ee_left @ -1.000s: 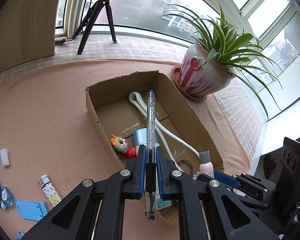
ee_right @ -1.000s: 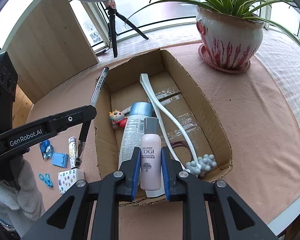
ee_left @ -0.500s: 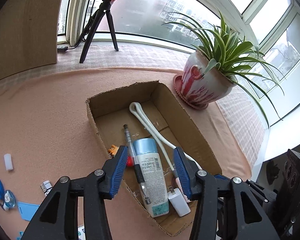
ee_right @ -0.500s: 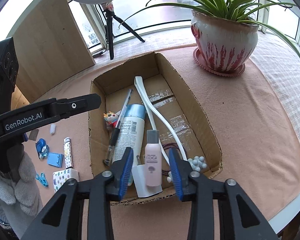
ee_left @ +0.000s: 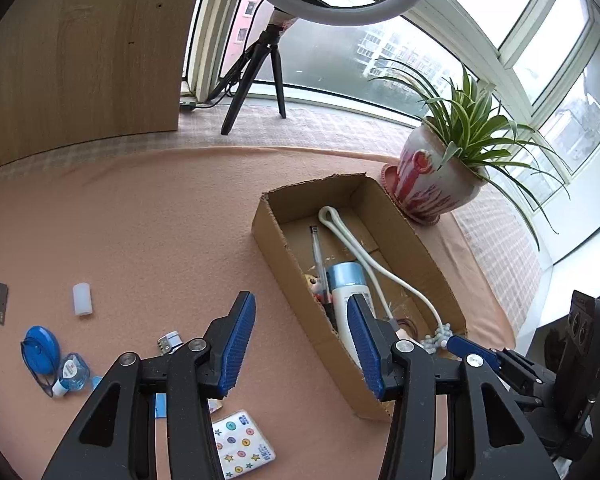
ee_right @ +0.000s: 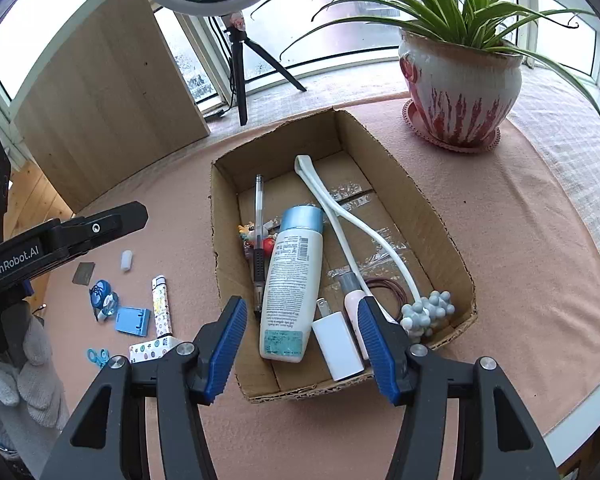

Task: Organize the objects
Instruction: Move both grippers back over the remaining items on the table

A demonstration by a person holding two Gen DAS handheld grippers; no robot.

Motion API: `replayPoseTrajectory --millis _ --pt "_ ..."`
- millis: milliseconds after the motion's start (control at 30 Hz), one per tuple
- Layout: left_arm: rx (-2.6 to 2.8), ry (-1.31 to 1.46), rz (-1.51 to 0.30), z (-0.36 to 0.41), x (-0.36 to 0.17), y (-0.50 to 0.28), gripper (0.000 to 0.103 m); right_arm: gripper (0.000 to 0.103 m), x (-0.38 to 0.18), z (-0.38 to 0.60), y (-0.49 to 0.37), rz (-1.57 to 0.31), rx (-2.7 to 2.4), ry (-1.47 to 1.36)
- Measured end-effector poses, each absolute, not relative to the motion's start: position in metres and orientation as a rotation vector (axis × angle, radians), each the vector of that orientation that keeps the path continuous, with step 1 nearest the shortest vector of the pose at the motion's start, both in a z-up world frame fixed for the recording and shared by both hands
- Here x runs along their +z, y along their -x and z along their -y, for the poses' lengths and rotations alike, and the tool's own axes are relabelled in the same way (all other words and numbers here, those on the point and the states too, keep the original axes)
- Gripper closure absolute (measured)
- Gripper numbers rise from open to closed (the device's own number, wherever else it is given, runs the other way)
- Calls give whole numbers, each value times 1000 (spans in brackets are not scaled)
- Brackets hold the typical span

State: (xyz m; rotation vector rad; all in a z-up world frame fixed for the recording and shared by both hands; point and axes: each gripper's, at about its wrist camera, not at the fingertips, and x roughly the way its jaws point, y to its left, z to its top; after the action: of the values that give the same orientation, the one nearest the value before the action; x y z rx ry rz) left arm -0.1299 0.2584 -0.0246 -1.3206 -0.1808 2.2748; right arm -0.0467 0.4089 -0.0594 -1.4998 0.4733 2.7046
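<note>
"GenRobot.AI" stands in white on the left tool arm.

Matt corrugated cardboard box; glossy plastic bottle; fuzzy peach cloth; glazed ceramic pot

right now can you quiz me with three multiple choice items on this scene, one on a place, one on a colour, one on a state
1. Where does the pen lie?
A. inside the cardboard box
B. on the cloth beside the lighter
C. in the plant pot

2. What colour is the cap of the big white bottle?
A. red
B. light blue
C. black

3. What is between the right gripper fingers?
A. the pen, clamped
B. the charger, clamped
C. nothing gripped

Answers: 1 A, it rests along the box's left wall. 2 B, the cap is pale blue. 3 C, the pads stand apart, opening, touching nothing.
</note>
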Motion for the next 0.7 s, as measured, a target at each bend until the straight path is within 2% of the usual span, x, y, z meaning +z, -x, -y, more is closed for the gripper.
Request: replayPoseTrajectory --millis 433,700 --pt "2393 1449 230 -115 -58 103 51 49 -60 -350 45 -441 2765 1534" --pt "2455 1546 325 -17 -83 94 51 49 -66 -289 44 -317 2828 1567"
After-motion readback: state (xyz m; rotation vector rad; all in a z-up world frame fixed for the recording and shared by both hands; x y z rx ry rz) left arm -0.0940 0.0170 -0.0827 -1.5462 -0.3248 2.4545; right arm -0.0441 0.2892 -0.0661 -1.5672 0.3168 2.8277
